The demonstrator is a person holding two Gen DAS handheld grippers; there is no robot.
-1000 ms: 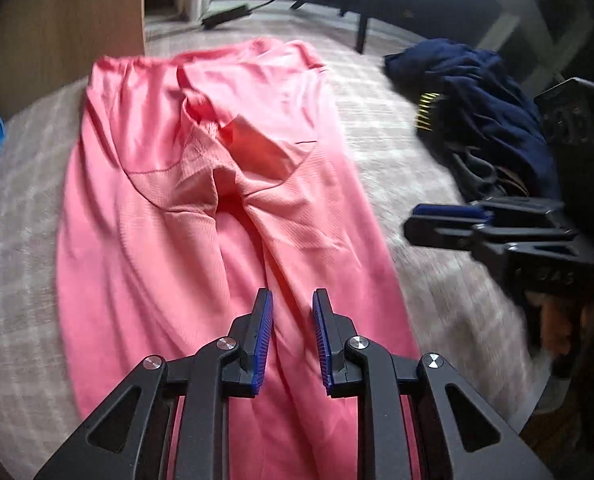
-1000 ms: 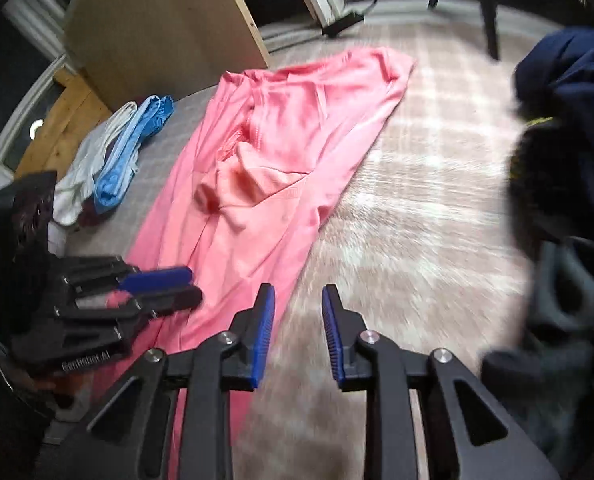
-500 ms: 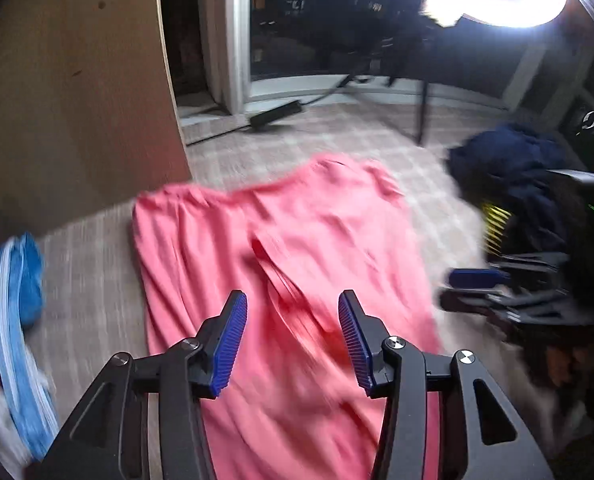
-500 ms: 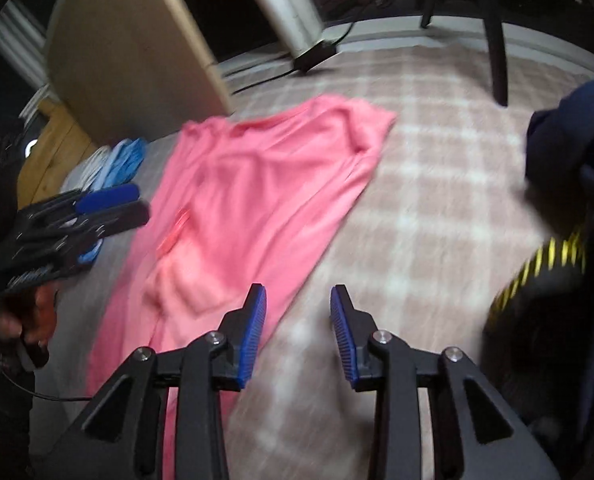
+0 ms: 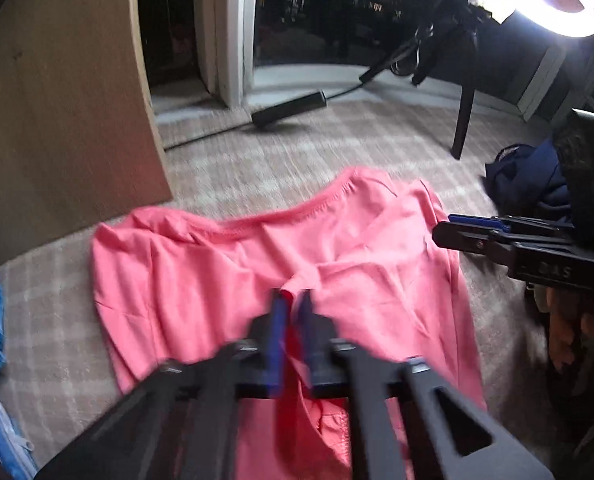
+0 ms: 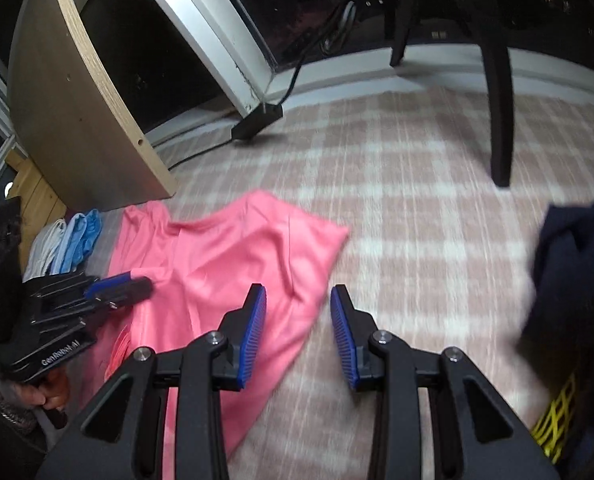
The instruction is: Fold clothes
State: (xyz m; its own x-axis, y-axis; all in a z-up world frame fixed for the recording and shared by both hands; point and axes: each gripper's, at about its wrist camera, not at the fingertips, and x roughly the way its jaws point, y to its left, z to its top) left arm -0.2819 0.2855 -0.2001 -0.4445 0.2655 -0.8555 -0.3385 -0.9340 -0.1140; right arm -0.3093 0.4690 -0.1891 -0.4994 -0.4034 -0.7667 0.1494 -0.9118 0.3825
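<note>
Navy heap (image 6: 573, 280) beside pink garment (image 6: 225, 264)

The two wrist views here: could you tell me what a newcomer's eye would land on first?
First, the pink garment spread across the checked carpet in the middle of both views. Next, the left gripper, nearly shut over a raised crease of it, while the right gripper is open above its edge. Then the ring light glaring at top right of the left view.

A coral-pink garment (image 5: 257, 272) is seen spread on a beige-and-white checked carpet (image 6: 417, 208). Blue pads (image 6: 253, 332) are shown on black fingers. Far left, light-blue and white clothes (image 6: 73, 240); right, navy fabric (image 6: 577, 264) with yellow stripes.
</note>
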